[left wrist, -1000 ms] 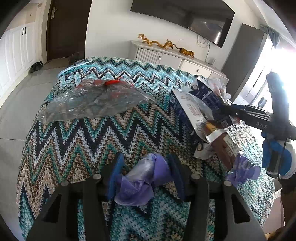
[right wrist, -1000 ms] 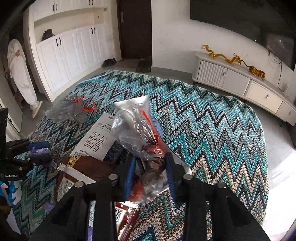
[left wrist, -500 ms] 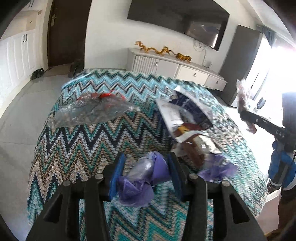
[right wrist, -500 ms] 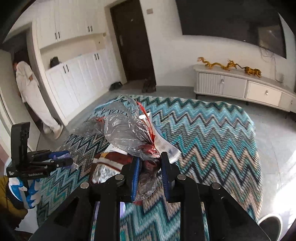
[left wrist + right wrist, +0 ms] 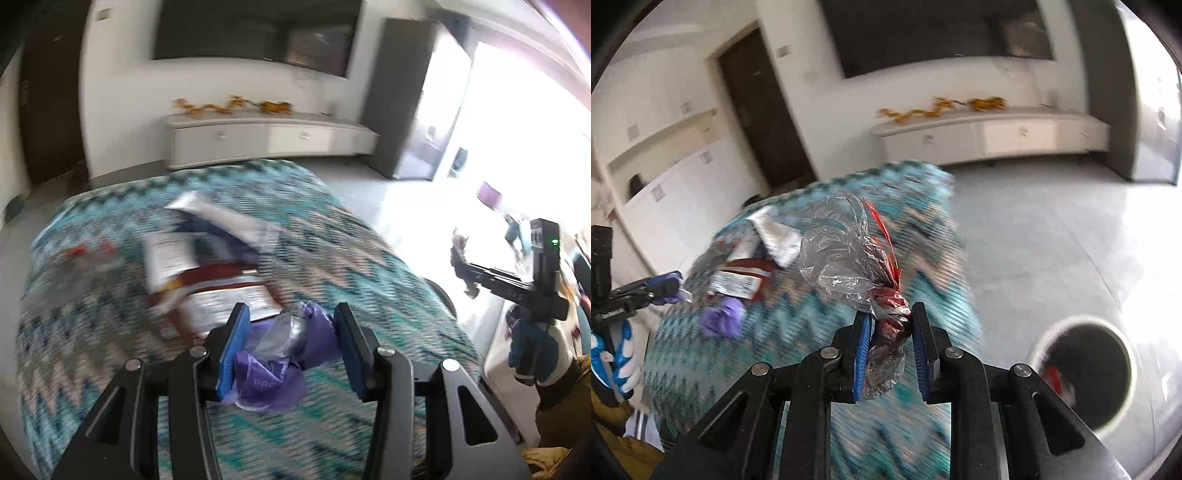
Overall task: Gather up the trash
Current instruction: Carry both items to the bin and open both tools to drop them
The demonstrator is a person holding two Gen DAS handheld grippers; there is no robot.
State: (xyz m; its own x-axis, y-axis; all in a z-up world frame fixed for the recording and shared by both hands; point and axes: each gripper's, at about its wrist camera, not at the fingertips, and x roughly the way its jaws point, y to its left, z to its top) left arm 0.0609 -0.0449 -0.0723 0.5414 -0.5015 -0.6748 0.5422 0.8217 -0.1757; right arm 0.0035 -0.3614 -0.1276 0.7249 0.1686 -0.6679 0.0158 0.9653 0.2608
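Right gripper (image 5: 889, 345) clamps crumpled clear wrapper (image 5: 849, 266); left gripper (image 5: 290, 352) pinches purple wrapper (image 5: 273, 373). Bin (image 5: 1086, 373), seemingly at four o'clock: release squarely over its mouth

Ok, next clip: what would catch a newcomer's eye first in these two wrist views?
Probably the crumpled clear plastic bag with red trim, pinched in the right gripper above the zigzag blanket, with a dark round bin on the floor at lower right. In the left view, the left gripper clamps a purple wrapper, and more flattened packaging lies on the blanket behind it.
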